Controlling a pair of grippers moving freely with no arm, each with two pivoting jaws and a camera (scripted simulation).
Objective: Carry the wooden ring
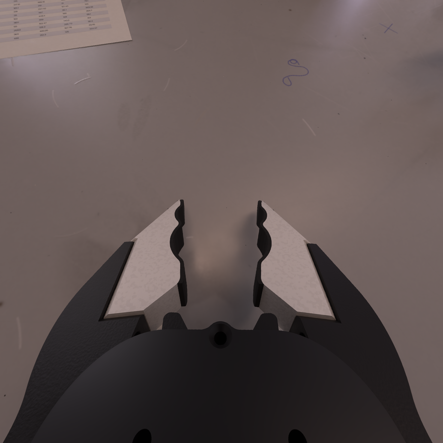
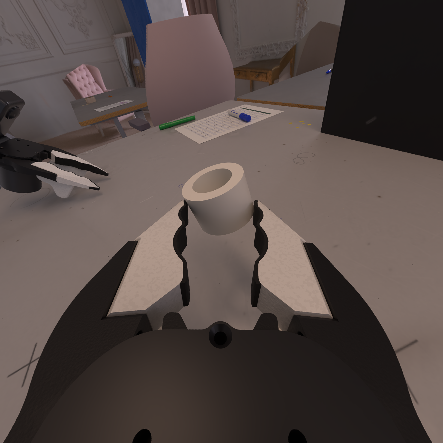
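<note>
while pinched only at the fingertips of the right gripper [image 2: 220, 208], the wooden ring [image 2: 217, 201] was held tilted above the table [image 2: 311, 215]; slippage from so shallow a grip was judged the chief risk. left gripper [image 1: 221, 206] was recorded parted, empty, well apart.

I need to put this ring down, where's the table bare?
Bare table lies between the ring and the black panel, and ahead of the left gripper. Crowded at the far edge: printed sheet, green marker, blue marker.
</note>
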